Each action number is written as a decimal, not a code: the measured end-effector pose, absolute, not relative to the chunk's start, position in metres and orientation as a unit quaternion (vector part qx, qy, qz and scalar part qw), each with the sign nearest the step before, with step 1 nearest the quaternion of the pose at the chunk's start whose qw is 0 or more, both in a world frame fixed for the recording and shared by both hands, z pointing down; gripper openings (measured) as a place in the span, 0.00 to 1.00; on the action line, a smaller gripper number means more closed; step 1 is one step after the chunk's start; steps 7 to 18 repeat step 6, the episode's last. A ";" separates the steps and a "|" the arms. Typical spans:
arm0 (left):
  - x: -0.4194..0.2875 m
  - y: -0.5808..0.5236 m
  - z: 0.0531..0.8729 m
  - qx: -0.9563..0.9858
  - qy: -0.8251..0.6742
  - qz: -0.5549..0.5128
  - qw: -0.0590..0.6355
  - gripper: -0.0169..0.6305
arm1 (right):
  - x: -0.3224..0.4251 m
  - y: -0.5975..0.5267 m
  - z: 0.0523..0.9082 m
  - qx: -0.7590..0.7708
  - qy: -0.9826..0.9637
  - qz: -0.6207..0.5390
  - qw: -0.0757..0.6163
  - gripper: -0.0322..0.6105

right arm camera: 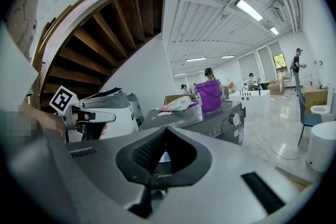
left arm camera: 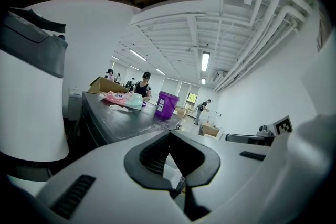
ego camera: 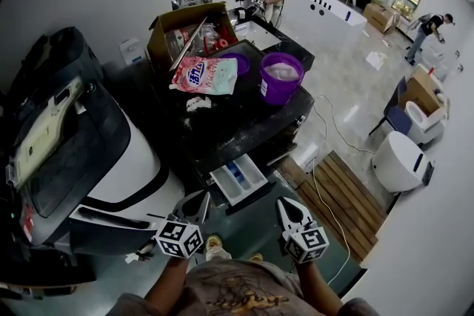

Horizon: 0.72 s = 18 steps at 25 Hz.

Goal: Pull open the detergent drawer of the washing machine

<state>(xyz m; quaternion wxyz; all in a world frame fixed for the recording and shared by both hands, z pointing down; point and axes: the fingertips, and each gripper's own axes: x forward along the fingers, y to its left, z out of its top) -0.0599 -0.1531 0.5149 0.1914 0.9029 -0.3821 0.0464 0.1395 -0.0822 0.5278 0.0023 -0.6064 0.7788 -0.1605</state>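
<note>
Left gripper (ego camera: 198,205) and right gripper (ego camera: 289,209) low at the bottom middle of the head view, side by side, each with jaws pressed together on nothing. Same reading in each gripper's own view: left gripper (left arm camera: 169,134) with tips meeting and no object between, right gripper (right arm camera: 166,129) likewise.

Detergent drawer (ego camera: 238,180) just above and between them in the head view: a white tray with a blue compartment, standing out of the front of the dark washing machine (ego camera: 222,131) toward the bottom of the frame. Apart from both grippers, touching neither. Long axis judged to run from the machine's front down toward the person, so pull further, if at all, straight down the frame. Slightly nearer the left gripper's tips than the right's, though close to even. Judged already open, or nearly so.

Only in the head view: the drawer's open top and its place below the machine's top edge, with a purple bucket (ego camera: 281,78), a pink detergent bag (ego camera: 205,75) and a cardboard box (ego camera: 185,29) on the lid above. Only in the right gripper view: the machine's front panel with its round knob (right arm camera: 231,119) right of centre, and a brand mark (right arm camera: 160,176) low behind the shut jaws. In the left gripper view: the machine's dark top nearly edge-on at middle left, bucket at its far end. Drawer not told apart there behind the jaws.
</note>
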 end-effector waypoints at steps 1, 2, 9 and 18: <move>-0.060 -0.153 0.514 0.903 -0.382 0.046 0.191 0.06 | 0.140 -0.082 0.531 -0.604 0.781 -0.158 -0.004 0.05; -0.060 -0.154 0.514 0.903 -0.383 0.046 0.191 0.06 | 0.141 -0.081 0.533 -0.603 0.782 -0.156 -0.009 0.05; -0.061 -0.156 0.513 0.902 -0.384 0.044 0.191 0.06 | 0.143 -0.083 0.536 -0.601 0.785 -0.152 -0.013 0.05; -0.061 -0.156 0.513 0.902 -0.384 0.044 0.191 0.06 | 0.143 -0.083 0.536 -0.601 0.785 -0.152 -0.013 0.05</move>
